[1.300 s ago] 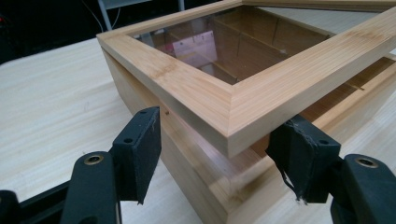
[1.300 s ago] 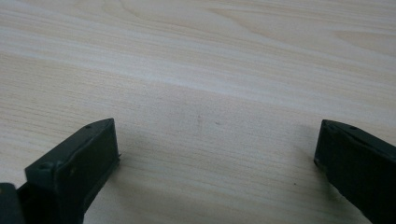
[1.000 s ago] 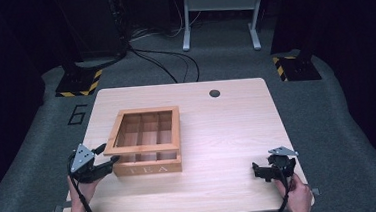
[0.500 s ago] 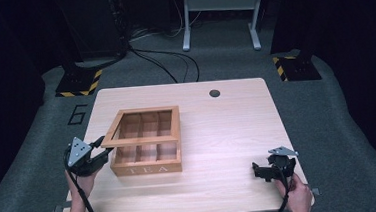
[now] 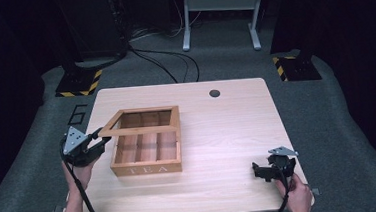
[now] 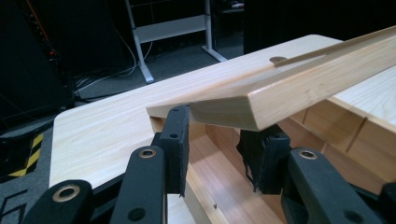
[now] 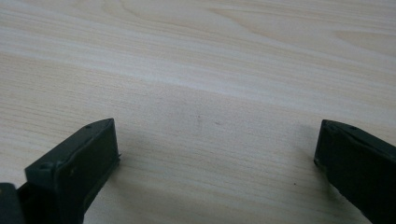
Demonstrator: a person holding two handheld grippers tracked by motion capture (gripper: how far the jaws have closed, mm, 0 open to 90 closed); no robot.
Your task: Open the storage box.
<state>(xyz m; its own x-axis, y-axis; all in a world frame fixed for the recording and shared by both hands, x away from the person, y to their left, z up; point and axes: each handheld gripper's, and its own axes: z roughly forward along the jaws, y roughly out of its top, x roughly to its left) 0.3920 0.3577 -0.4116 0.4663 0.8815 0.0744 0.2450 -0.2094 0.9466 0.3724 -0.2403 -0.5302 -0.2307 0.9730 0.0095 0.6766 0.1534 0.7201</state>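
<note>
Dark carpeted floor surrounds a pale rectangular wooden table (image 5: 228, 133), with black cables and a grey metal stand (image 5: 219, 13) lying beyond its far edge. On the table sits a shallow square wooden tea box (image 5: 146, 149) with inner dividers and the letters TEA on its near wall; it stands on the left half of the tabletop. Its flat wooden frame lid (image 5: 142, 120) is tilted up, raised at the box's left side and hinged along the far wall.

Just left of the box, the left gripper (image 5: 98, 137) has its jaws at the lid's lifted near-left corner; in the left gripper view the black jaws stand a narrow way apart on either side of that corner (image 6: 224, 114), close against the wood.

Well to the right of the box, near the table's front right corner, the right gripper (image 5: 263, 171) rests low over bare wood with its jaws spread wide, nothing between them (image 7: 210, 140). A small round dark grommet (image 5: 214, 93) lies beyond the box near the far edge.
</note>
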